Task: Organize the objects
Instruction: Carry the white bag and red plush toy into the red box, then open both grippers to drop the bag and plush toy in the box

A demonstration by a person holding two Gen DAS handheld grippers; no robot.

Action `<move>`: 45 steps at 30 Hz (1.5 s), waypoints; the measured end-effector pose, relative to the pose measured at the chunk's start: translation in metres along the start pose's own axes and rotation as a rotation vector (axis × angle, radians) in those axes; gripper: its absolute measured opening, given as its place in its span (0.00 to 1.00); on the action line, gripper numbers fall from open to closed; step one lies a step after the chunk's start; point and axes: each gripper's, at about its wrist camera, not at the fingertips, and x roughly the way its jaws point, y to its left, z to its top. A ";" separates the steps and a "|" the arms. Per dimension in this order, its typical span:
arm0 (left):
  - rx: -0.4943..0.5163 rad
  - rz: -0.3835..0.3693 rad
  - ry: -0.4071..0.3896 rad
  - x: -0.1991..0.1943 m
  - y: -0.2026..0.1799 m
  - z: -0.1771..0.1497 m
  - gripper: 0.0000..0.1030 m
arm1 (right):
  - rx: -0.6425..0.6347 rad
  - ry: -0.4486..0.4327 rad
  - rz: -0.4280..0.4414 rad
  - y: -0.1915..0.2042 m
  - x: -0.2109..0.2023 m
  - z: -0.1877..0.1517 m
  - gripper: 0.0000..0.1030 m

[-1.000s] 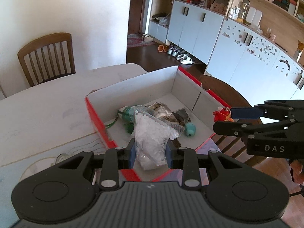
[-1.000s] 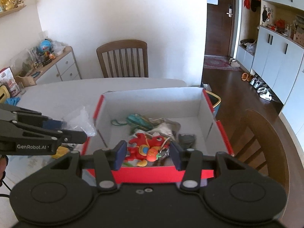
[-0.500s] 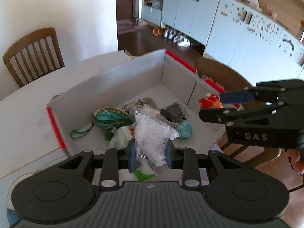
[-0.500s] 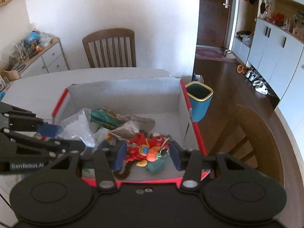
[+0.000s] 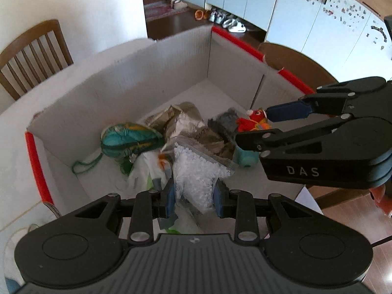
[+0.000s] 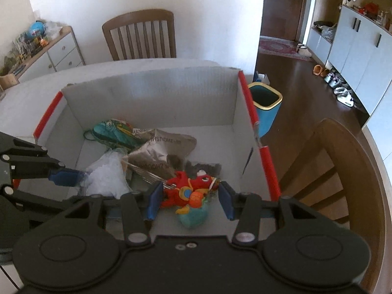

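Both of my hand-held grippers have come down into the box (image 5: 152, 78) since a second ago; back then they hung above its near rim, and now its white walls rise around them. My left hand-held gripper (image 5: 194, 194) is clamped on a clear bag of white pellets (image 5: 196, 171), which hangs over the box floor at 6 o'clock of the pile. My right hand-held gripper (image 6: 188, 199) grips a red stuffed toy (image 6: 189, 191) by its sides, with an orange patch on its belly; it sits just above a teal soft thing (image 6: 193, 216) at 3 o'clock of the pile.

On the side of the right hand-held gripper, seen from the left wrist, I read "DAS" (image 5: 302, 171). A crumpled grey packet (image 6: 169, 152) in the middle of the box carries upside-down print that I cannot read whole. A teal pouch (image 6: 115, 129) with a green cord lies at 10 o'clock. The box stands on the white worktop (image 5: 14, 161).
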 end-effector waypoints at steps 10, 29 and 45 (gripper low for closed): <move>-0.072 -0.043 0.053 0.016 0.011 0.002 0.29 | 0.004 0.075 0.014 0.003 0.022 0.001 0.47; -0.160 -0.082 -0.006 -0.014 0.026 -0.002 0.52 | 0.067 0.022 0.025 -0.002 -0.003 0.003 0.54; -0.123 -0.029 -0.171 -0.081 0.030 -0.019 0.52 | 0.080 -0.115 0.019 0.020 -0.070 0.001 0.59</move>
